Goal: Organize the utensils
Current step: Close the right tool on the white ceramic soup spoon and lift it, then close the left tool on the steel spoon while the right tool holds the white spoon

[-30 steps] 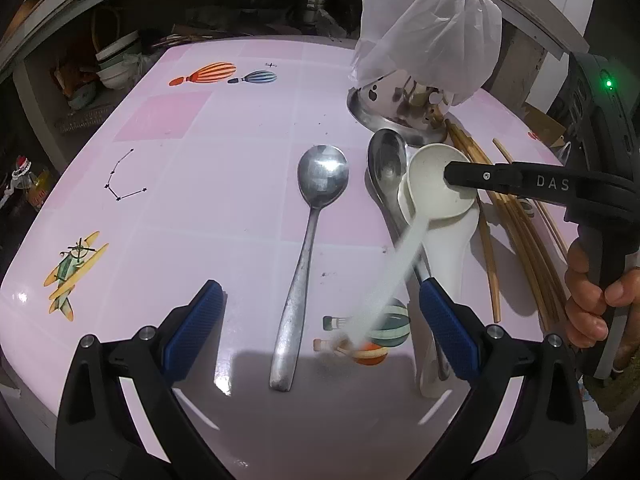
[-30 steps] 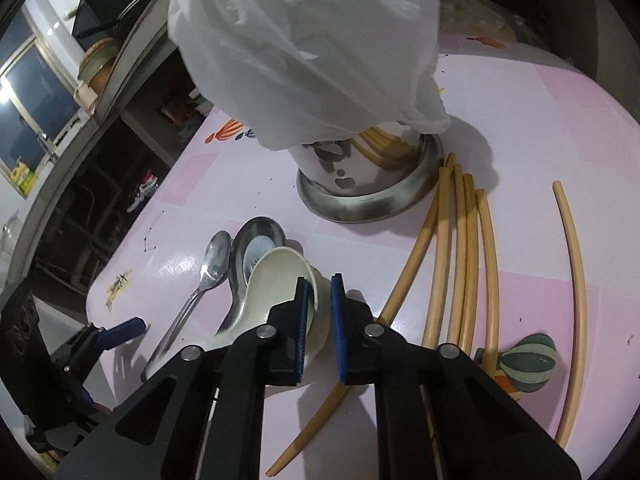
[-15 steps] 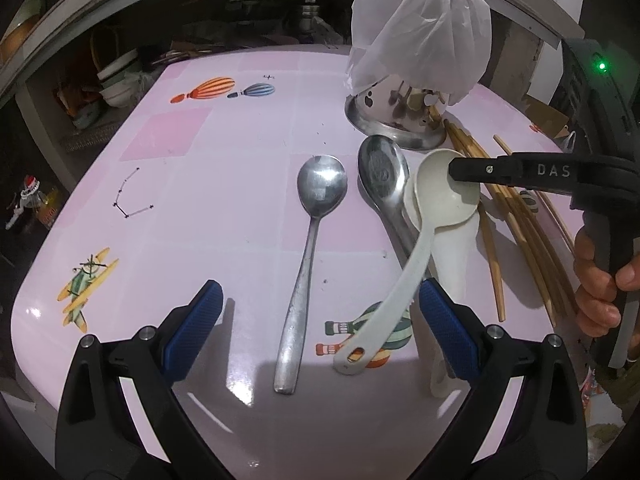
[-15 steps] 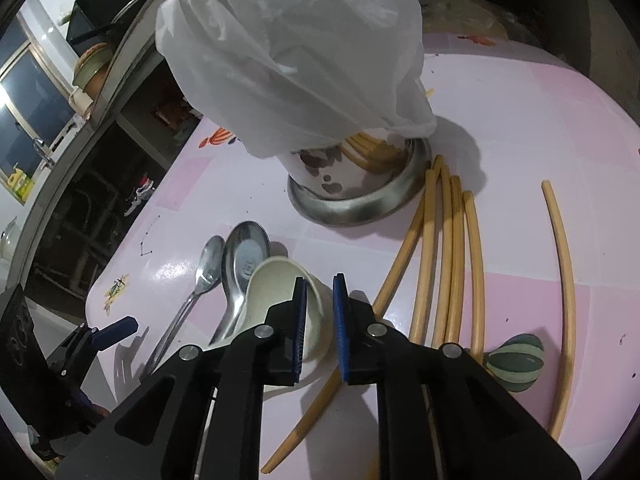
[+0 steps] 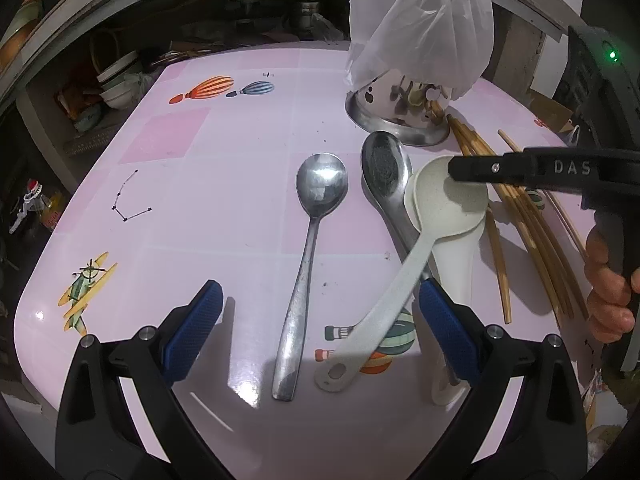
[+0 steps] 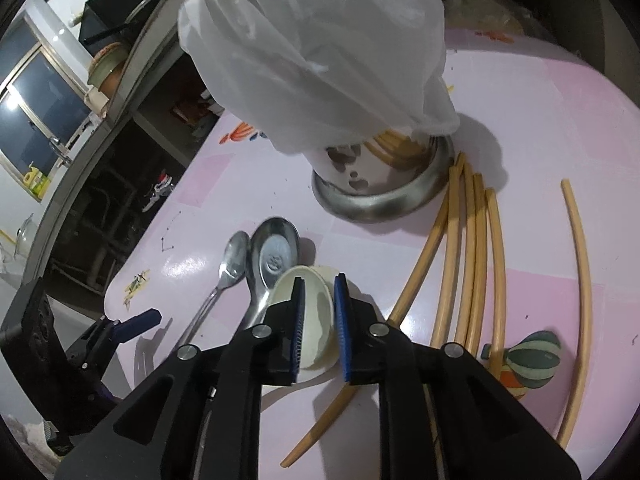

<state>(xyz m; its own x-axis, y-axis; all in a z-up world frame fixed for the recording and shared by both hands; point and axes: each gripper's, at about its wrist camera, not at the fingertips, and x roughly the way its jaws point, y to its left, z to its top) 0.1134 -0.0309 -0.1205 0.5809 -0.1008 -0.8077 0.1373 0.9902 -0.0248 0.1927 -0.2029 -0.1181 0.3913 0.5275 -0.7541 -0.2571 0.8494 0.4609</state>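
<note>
My right gripper (image 6: 319, 282) hovers over the bowl of a cream plastic spoon (image 5: 440, 208). Its jaws are opening, and the bowl's rim (image 6: 326, 312) sits loose between them, no longer pressed. That spoon lies across a second cream spoon (image 5: 460, 264) and the handle of a large steel spoon (image 5: 384, 168). A smaller steel spoon (image 5: 320, 188) lies alone to the left. My left gripper (image 5: 318, 292) is open wide, low over the handles of the spoons, holding nothing.
A steel utensil holder (image 5: 396, 128) under a white plastic bag (image 5: 416, 20) stands at the back of the pink table (image 5: 220, 152). Several bamboo chopsticks (image 6: 476, 240) lie fanned out to the right. A hand (image 5: 608, 292) grips the right tool. Dark shelves line the left.
The cream spoon, blurred and moving a second ago, now lies still across the other spoons. The right gripper's jaws have parted from its rim. The left gripper has stayed put.
</note>
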